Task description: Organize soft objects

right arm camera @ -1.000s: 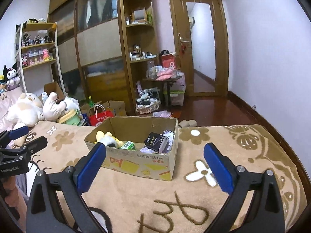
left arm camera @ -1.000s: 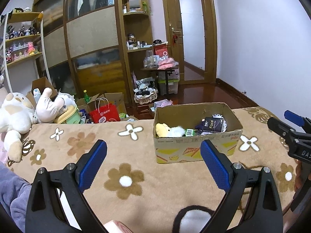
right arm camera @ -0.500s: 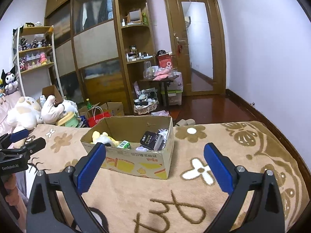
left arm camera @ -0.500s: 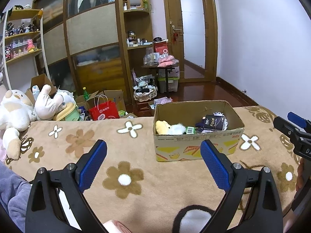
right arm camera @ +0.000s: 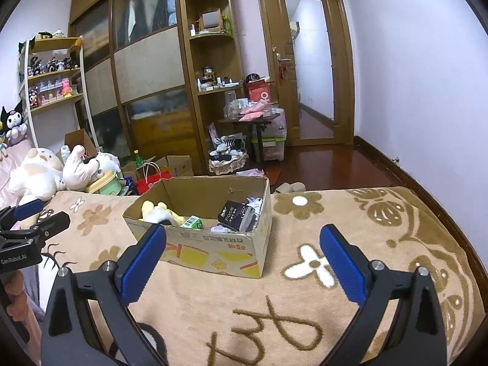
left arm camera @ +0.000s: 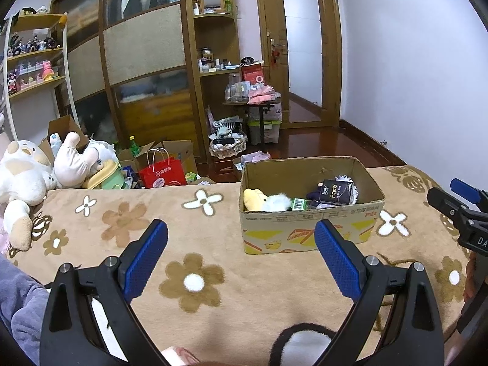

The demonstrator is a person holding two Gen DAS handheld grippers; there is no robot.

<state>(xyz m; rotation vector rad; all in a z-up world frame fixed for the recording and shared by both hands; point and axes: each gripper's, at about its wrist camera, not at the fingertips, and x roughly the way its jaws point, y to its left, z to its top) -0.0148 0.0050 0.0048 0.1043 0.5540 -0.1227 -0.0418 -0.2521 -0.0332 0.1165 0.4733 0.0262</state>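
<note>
A cardboard box (left arm camera: 311,231) (right arm camera: 213,251) stands on the tan flower blanket (left arm camera: 122,222) (right arm camera: 350,219). Inside lie a yellow and white plush (left arm camera: 265,199) (right arm camera: 158,212), a black "Face" tissue pack (left arm camera: 334,192) (right arm camera: 236,215) and a small green carton (left arm camera: 299,203) (right arm camera: 192,222). My left gripper (left arm camera: 241,253) is open and empty, held above the blanket in front of the box. My right gripper (right arm camera: 244,259) is open and empty, near the box's front right corner. It also shows in the left wrist view (left arm camera: 457,204), and the left gripper shows in the right wrist view (right arm camera: 33,219).
Large white plush toys (left arm camera: 27,177) (right arm camera: 45,174) lie at the blanket's far left. A red paper bag (left arm camera: 163,175), cartons and a basket (left arm camera: 227,146) stand on the floor beyond. Wardrobe, shelves and a door (left arm camera: 305,52) are behind.
Both grippers have drifted slightly, so the box sits a little lower and nearer in both views. Both stay open and empty.
</note>
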